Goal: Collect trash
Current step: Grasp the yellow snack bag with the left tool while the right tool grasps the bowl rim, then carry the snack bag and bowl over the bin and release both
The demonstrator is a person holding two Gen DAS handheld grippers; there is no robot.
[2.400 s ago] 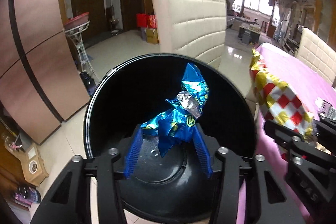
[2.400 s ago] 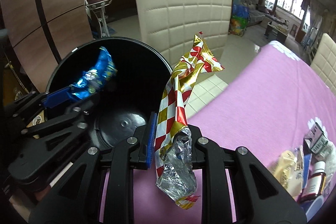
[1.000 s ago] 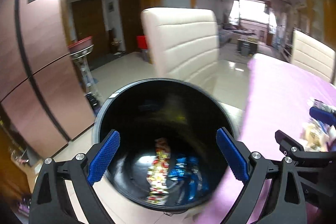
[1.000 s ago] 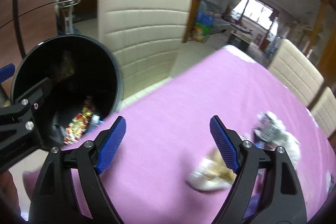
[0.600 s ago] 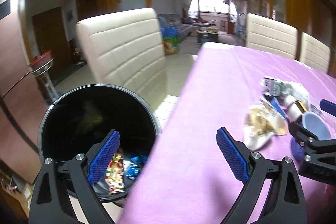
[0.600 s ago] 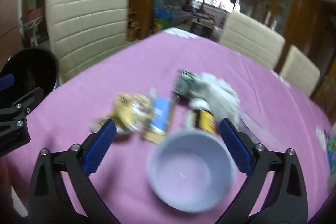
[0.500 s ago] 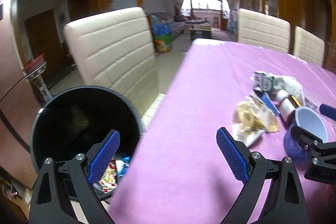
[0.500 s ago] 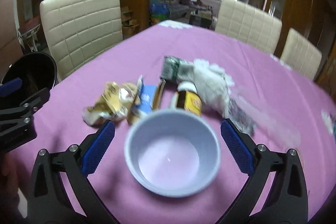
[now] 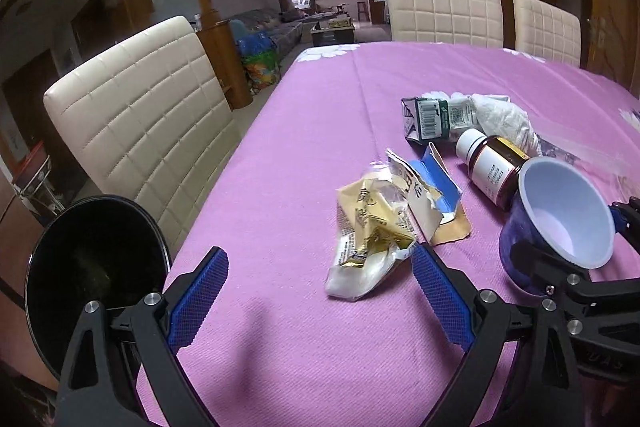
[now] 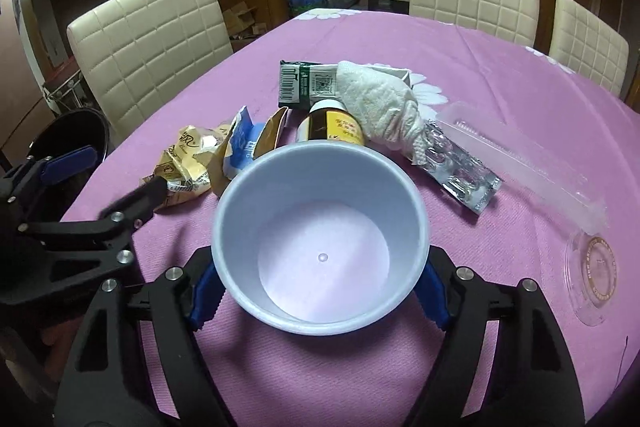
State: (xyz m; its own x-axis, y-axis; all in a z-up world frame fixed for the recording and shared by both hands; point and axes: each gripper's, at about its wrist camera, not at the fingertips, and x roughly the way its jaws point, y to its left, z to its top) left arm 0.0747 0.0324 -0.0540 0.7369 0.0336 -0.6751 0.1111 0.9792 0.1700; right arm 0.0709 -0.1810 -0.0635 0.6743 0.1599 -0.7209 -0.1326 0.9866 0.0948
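The right gripper (image 10: 316, 283) has its blue fingers (image 10: 202, 293) spread on either side of a white-lined blue cup (image 10: 320, 247) that stands near the counter's near edge; whether the pads actually touch its wall is hard to tell, since the rim hides them. The left gripper (image 9: 320, 301) hangs with its fingers (image 9: 198, 297) released and wide apart, holding nothing, its right pad just beside a crumpled gold wrapper (image 9: 370, 241). Behind that wrapper lie a torn blue-and-white packet (image 9: 430, 187), a brown pill bottle (image 9: 490, 167) on its side, a green carton (image 9: 430, 115) and a wadded white tissue (image 10: 380, 103). A foil blister strip (image 10: 460, 167), a clear plastic tray (image 10: 520, 163) and a clear lid (image 10: 592, 267) sit toward the counter's right edge. The purple-clothed counter (image 9: 320, 131) carries all of it. The black trash bin (image 9: 96, 267) stands off the counter's left edge, beside a cream chair (image 9: 136, 115).
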